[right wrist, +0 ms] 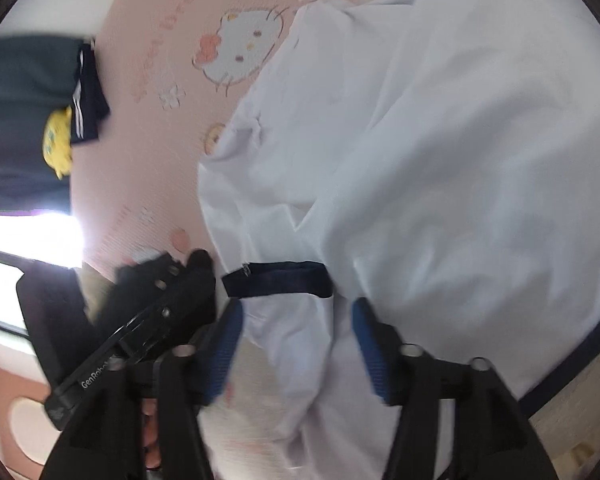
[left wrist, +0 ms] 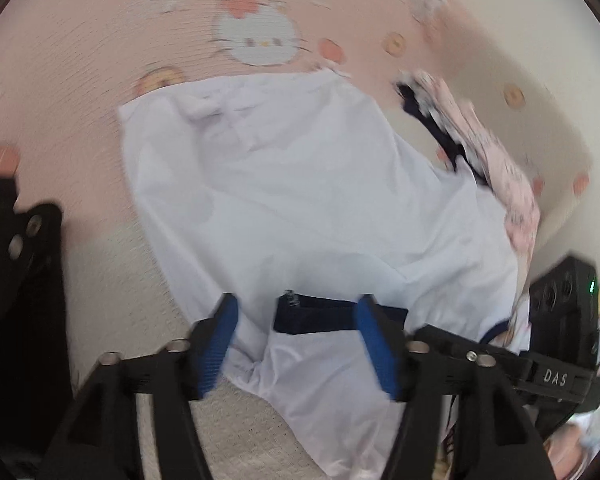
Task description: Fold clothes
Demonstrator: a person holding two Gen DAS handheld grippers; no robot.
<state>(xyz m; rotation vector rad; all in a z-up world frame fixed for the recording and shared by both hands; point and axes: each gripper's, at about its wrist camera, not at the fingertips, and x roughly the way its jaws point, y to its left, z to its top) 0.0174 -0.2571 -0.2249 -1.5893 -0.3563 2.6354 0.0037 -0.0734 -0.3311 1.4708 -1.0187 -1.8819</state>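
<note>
A white shirt (left wrist: 300, 200) with navy trim lies spread on a pink cartoon-cat sheet (left wrist: 100, 60). Its navy sleeve cuff (left wrist: 332, 316) lies between the blue pads of my left gripper (left wrist: 296, 312), which is open just above the sleeve. In the right wrist view the same white shirt (right wrist: 440, 140) fills the right side, and the navy cuff (right wrist: 278, 278) lies just beyond my right gripper (right wrist: 296, 316), which is open over the white sleeve. The left gripper's black body (right wrist: 156, 300) shows at the left of that view.
A pink patterned garment with dark trim (left wrist: 492, 168) lies beyond the shirt on the right. A dark garment with a yellow print (right wrist: 56, 136) lies at the left of the sheet. The right gripper's body (left wrist: 560, 320) is close by on the right.
</note>
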